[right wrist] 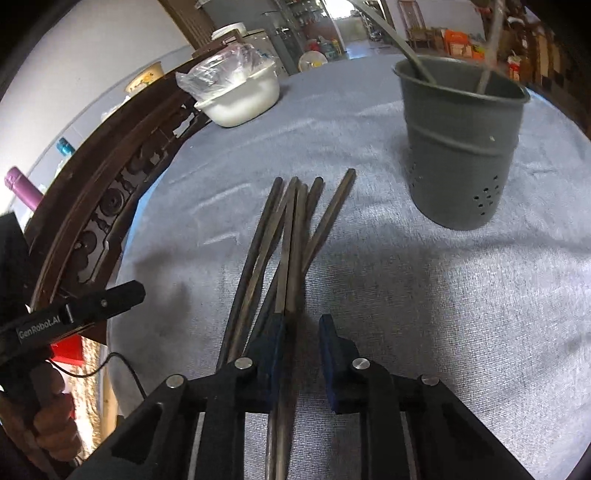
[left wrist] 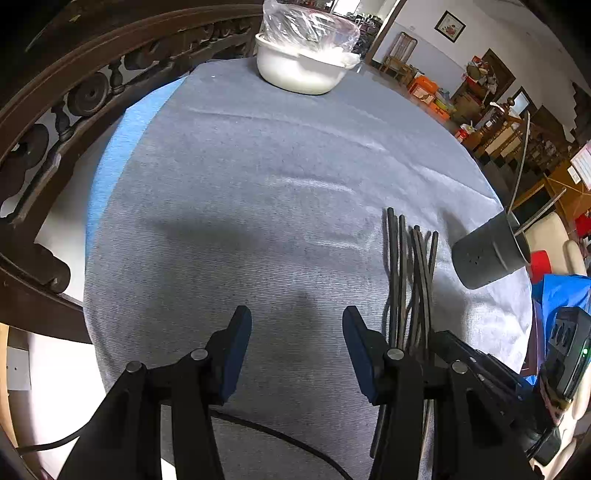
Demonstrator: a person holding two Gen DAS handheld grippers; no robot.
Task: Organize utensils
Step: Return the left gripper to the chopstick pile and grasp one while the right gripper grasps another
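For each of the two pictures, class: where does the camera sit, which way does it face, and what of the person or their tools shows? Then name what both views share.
Left wrist: on the left hand-held gripper, facing down over the grey cloth; jaws open on nothing; the right hand-held gripper shows alongside.
Right wrist: on the right hand-held gripper, facing the chopsticks, jaws around some; a hand shows at left.
Shared: chopsticks, grey holder, white bowl.

Carved dark wooden railing [left wrist: 74,96], white walls [left wrist: 424,26], cluttered wooden furniture [left wrist: 495,74] behind.
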